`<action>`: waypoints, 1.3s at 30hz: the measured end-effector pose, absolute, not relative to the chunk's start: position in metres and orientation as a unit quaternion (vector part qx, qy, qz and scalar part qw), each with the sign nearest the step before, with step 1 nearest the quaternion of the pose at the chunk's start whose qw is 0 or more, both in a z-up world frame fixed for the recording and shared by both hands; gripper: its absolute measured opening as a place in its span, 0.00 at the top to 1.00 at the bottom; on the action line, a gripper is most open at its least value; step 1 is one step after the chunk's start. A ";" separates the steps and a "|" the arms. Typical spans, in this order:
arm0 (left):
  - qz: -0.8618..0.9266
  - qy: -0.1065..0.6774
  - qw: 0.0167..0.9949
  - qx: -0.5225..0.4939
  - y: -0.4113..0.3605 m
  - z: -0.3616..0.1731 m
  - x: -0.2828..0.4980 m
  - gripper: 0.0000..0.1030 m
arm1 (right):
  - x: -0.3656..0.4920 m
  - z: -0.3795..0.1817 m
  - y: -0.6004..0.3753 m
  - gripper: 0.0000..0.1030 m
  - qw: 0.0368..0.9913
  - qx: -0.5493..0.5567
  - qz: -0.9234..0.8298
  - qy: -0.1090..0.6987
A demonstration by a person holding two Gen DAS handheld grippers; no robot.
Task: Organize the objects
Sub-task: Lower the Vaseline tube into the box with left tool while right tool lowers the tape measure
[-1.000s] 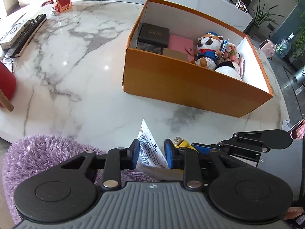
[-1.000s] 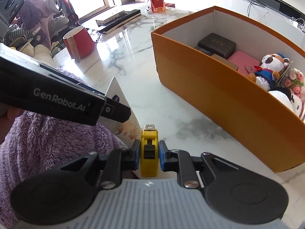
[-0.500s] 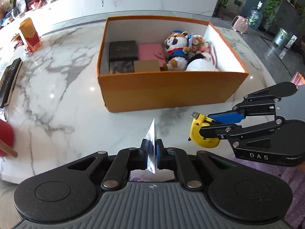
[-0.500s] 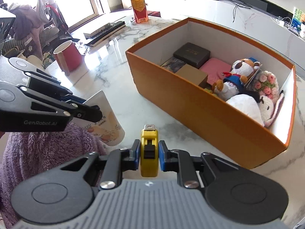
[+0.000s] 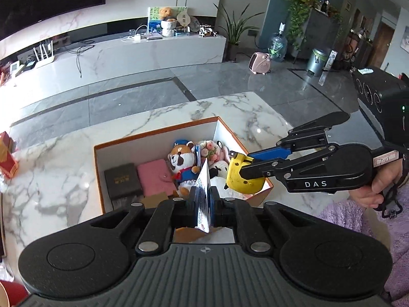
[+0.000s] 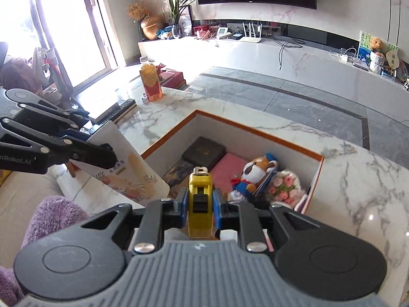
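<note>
Both loads had risen from table height within the last second: the left gripper (image 5: 203,200) pinched a flat printed pouch (image 6: 127,171) and the right gripper (image 6: 200,211) clamped a yellow tape measure (image 6: 200,204), each now poised over the orange box (image 5: 98,168), probably ready to release.

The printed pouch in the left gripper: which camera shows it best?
The right wrist view: the pouch shows its printed face, pinched by the left gripper. In the left wrist view the pouch appears edge-on between the fingers.
</note>
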State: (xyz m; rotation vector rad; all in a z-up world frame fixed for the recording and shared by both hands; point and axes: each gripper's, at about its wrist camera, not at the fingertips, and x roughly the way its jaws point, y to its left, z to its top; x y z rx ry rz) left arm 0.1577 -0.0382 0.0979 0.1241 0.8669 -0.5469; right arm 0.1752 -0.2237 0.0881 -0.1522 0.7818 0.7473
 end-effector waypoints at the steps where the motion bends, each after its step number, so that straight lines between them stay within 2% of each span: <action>1: -0.266 0.419 0.865 0.071 -0.043 0.093 0.167 0.91 | 0.182 0.087 -0.223 0.80 0.856 -0.072 0.353 0.372; 9: -0.299 0.470 0.818 0.144 -0.060 0.045 0.217 0.91 | 0.229 0.044 -0.215 0.80 0.839 -0.064 0.355 0.406; 14: -0.335 0.496 0.781 0.178 -0.059 0.034 0.233 0.91 | 0.252 0.015 -0.208 0.80 0.824 -0.058 0.362 0.432; 26: -0.347 0.553 0.707 0.271 -0.056 -0.003 0.251 0.91 | 0.274 -0.014 -0.192 0.80 0.780 -0.028 0.412 0.471; 30: -0.350 0.568 0.690 0.279 -0.049 -0.015 0.253 0.91 | 0.278 -0.024 -0.183 0.80 0.748 -0.002 0.438 0.499; 39: -0.325 0.588 0.680 0.295 -0.036 -0.030 0.256 0.91 | 0.281 -0.041 -0.152 0.80 0.707 -0.024 0.470 0.528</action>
